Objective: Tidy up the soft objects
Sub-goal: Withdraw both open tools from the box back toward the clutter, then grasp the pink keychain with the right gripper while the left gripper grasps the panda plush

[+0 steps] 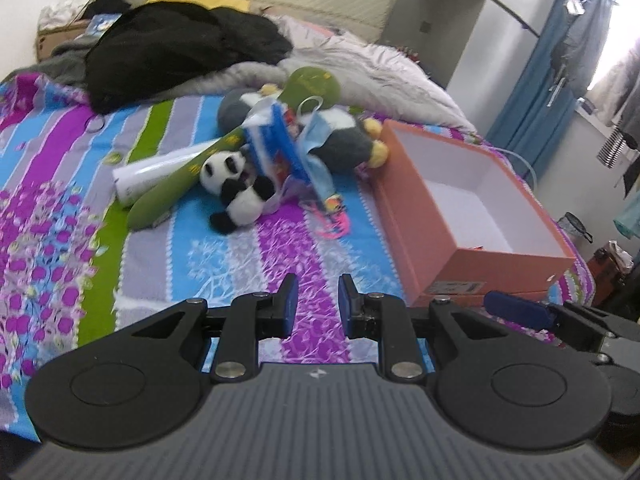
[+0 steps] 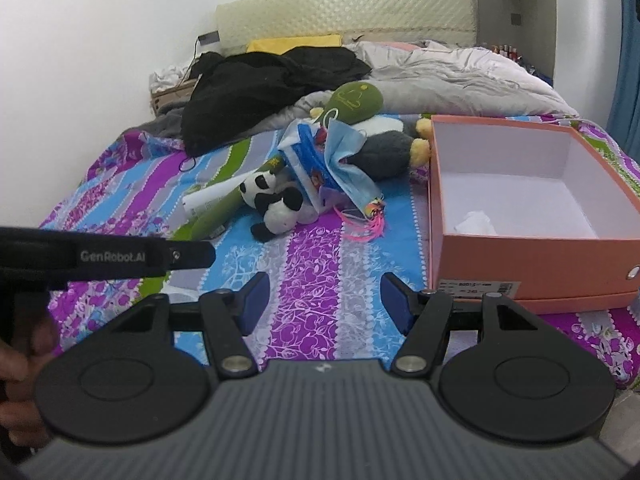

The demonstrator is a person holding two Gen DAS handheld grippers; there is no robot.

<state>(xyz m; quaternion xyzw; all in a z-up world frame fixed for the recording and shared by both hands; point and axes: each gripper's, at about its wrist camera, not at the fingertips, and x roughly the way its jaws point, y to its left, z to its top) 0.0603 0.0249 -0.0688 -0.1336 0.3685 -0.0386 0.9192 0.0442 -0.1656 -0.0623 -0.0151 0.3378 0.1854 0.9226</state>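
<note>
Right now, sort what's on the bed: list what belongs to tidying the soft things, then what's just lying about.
Belongs to the job:
panda
grey plush
green plush
face mask
orange box

Lying about:
black clothes
duvet
yellow pillow
white tube

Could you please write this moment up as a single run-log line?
stage: approach | left gripper: open, empty | right gripper: open, empty | panda plush: in pile on bed | orange box: open, beside pile
</note>
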